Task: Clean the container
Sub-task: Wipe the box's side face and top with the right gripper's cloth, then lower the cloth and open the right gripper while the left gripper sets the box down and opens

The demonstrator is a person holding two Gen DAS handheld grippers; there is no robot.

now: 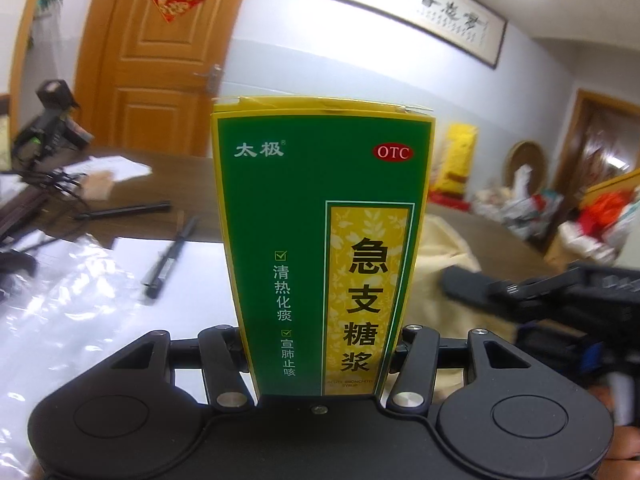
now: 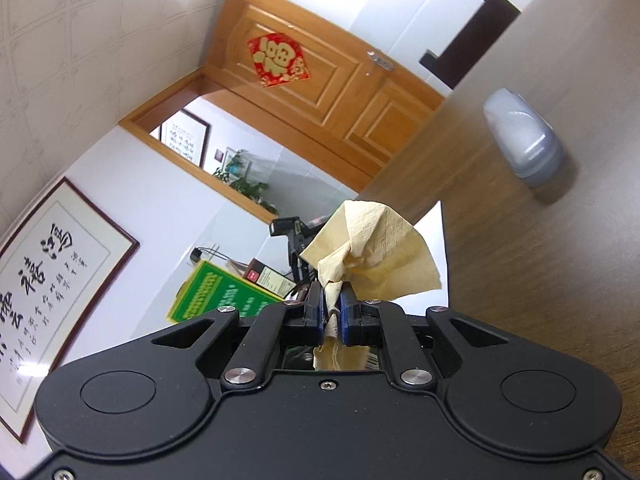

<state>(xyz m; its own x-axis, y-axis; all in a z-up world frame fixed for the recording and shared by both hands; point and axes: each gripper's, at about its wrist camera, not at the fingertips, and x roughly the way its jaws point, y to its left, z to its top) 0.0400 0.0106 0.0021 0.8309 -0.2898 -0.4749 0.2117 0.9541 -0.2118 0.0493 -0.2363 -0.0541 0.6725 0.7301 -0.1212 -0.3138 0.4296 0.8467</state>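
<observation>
A green and yellow medicine box [image 1: 320,240] stands upright in the left wrist view, lid flap closed, held above the table. My left gripper [image 1: 320,344] is shut on its lower sides, and the box hides the fingertips. My right gripper [image 2: 331,308] is shut on a crumpled pale yellow tissue [image 2: 376,240], which fans out past its blue pads. From the left wrist, that tissue [image 1: 444,264] sits just right of the box, with the black right gripper [image 1: 560,292] behind it. Low on the left of the right wrist view, the green box [image 2: 216,292] shows again.
A brown wooden table [image 1: 192,176] carries a white sheet [image 1: 208,264], two black pens [image 1: 168,256], crinkled clear plastic [image 1: 60,312] and black gear [image 1: 48,120] at far left. A grey-white container [image 2: 524,140] lies on the table. A wooden door [image 1: 160,60] is behind.
</observation>
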